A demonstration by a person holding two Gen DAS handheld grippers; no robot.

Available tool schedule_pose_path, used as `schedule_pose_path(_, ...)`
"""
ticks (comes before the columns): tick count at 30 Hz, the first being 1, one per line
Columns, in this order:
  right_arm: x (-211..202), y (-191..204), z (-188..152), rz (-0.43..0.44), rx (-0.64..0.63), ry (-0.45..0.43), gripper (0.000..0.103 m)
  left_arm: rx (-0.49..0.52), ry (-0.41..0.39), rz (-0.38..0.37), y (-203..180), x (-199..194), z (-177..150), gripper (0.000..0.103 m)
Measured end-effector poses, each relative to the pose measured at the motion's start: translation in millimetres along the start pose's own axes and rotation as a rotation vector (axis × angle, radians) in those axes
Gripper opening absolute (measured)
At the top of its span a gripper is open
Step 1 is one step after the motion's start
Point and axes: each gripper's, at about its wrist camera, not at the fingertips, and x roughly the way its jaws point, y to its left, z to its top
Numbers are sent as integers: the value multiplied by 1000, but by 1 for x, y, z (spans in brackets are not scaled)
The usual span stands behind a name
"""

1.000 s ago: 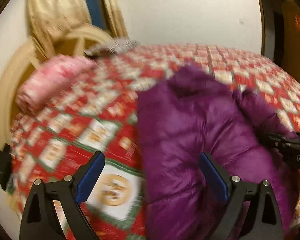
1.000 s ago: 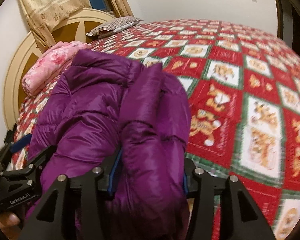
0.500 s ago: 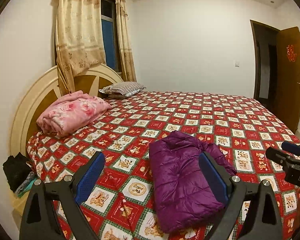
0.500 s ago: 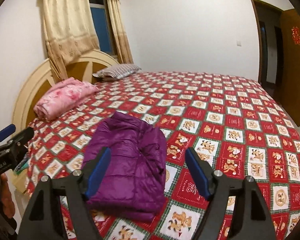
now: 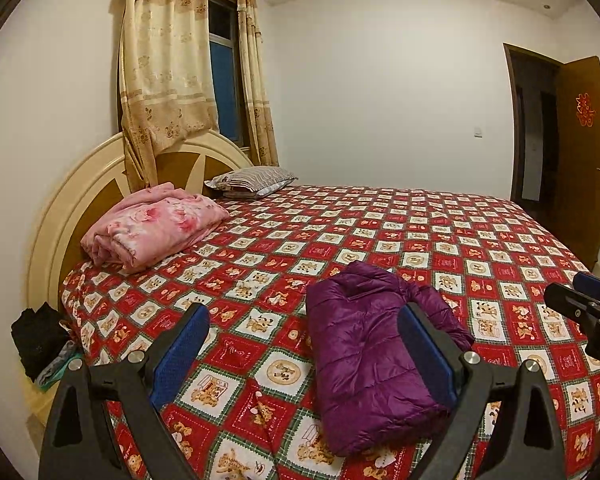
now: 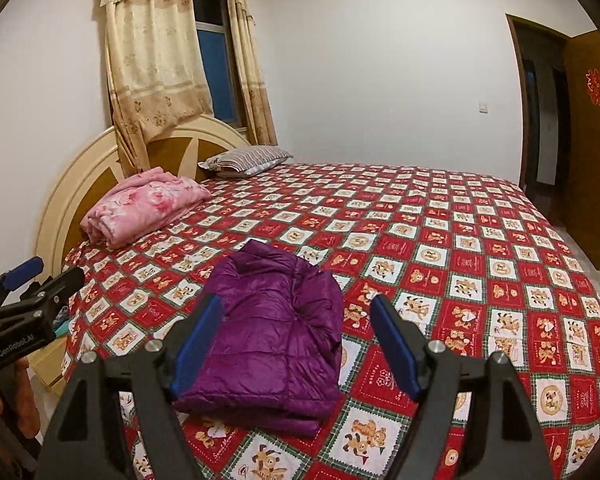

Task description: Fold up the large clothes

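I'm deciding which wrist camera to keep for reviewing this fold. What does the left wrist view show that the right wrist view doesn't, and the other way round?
Only the left wrist view shows the dark clothes pile on the floor beside the headboard, and the right gripper at its right edge.

Only the right wrist view shows the left gripper at its left edge, with its printed label, and a hand below it.

Both show the folded purple jacket lying free on the red patterned bedspread, the pink blanket, the striped pillow and open fingers.

Open bedspread (image 6: pixel 460 264) all around the folded jacket (image 6: pixel 268 328) (blanket (image 6: pixel 148 204) far off)
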Motion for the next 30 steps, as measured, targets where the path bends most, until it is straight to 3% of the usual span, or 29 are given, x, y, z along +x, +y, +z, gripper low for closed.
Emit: schedule_pose_path(30, 2, -1, -3, 11, 9, 12, 80, -2, 26, 5, -3, 11, -2, 95)
